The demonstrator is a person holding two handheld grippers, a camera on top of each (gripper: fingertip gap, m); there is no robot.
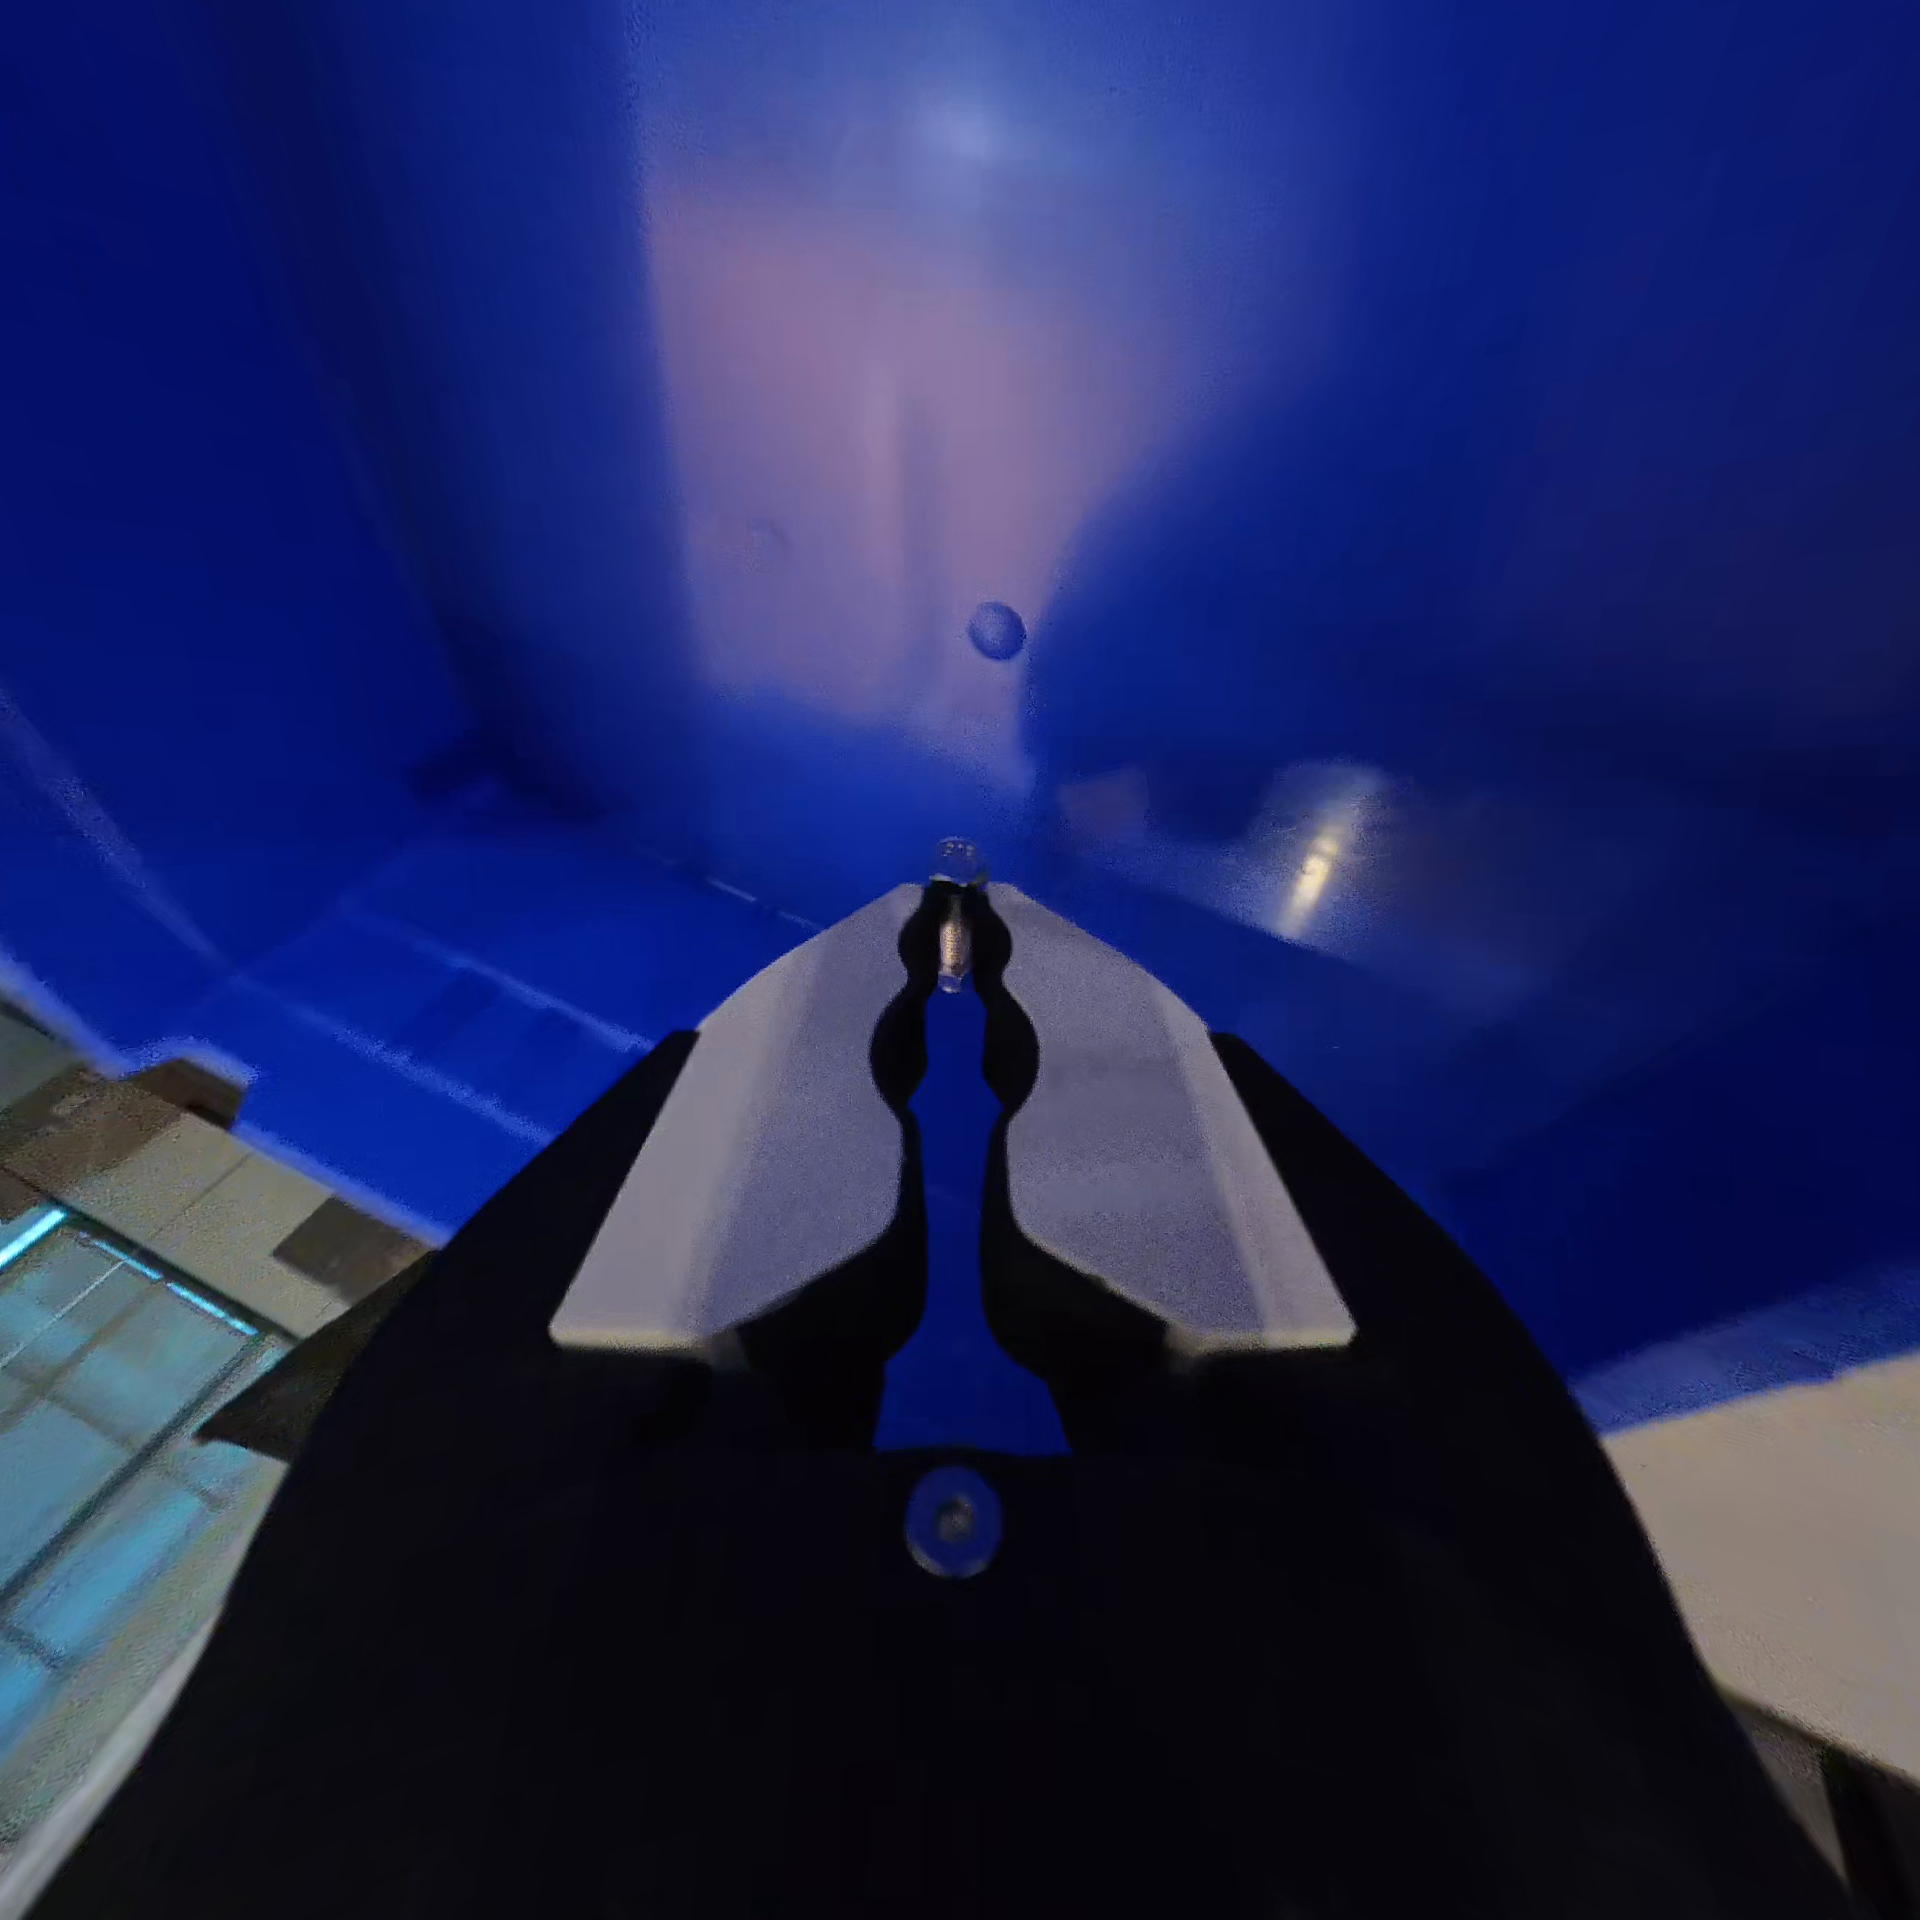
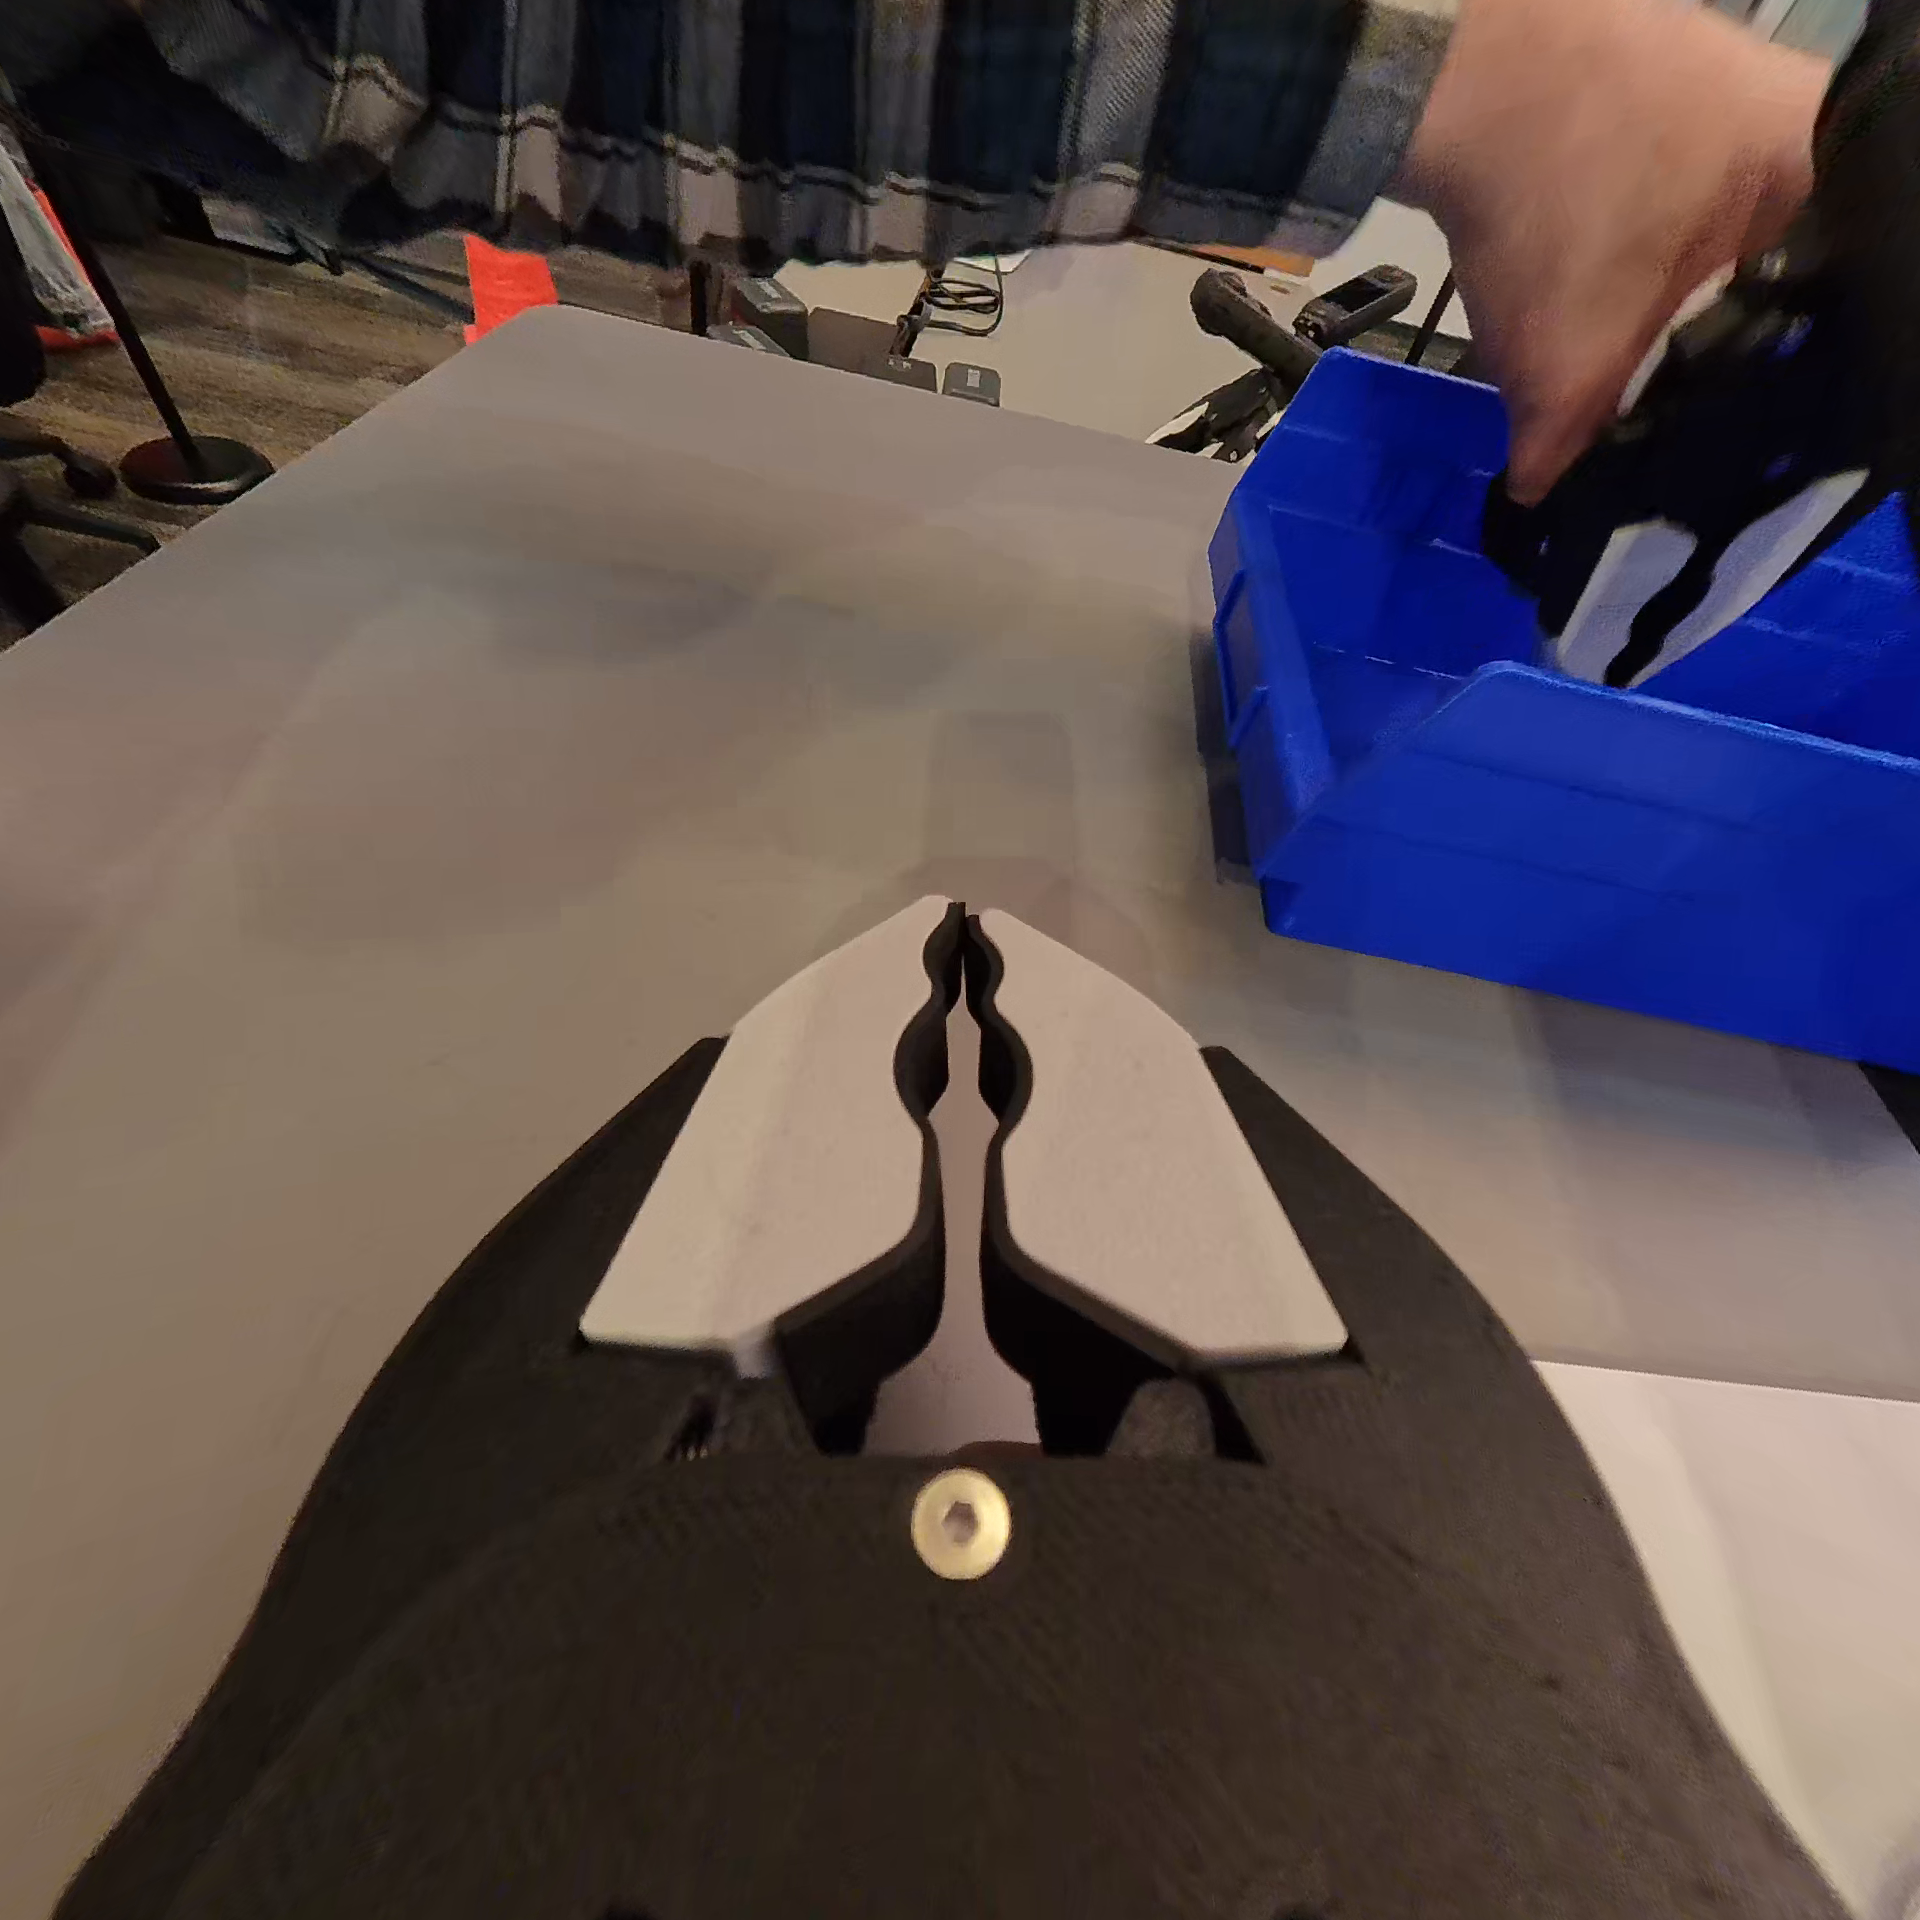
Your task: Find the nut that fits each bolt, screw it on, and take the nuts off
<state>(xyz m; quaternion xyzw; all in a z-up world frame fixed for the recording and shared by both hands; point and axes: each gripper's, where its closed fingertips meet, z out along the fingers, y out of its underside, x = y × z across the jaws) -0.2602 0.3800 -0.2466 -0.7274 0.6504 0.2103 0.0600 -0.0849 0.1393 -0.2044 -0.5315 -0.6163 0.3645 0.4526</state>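
Left wrist view: left tool (image 1: 954,914) is reaching inside blue bin (image 1: 1455,520), pads pinching a small bolt (image 1: 954,940) by its shank, head poking past tips. Right tool (image 2: 964,920) is hovering over grey surface (image 2: 520,727), fully closed w/ nothing between pads.

Workshop, blue parts bin (image 2: 1558,831), grey table (image 2: 520,727)

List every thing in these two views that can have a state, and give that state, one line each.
left gripper: inside the blue bin, fingers closed on a small silver bolt.
bolt: gripped by its threaded shank, head poking out past the fingertips.
right gripper: shut, nothing between its fingers, over the bare table.
blue bin: upright on the table, open-topped.
table: grey.
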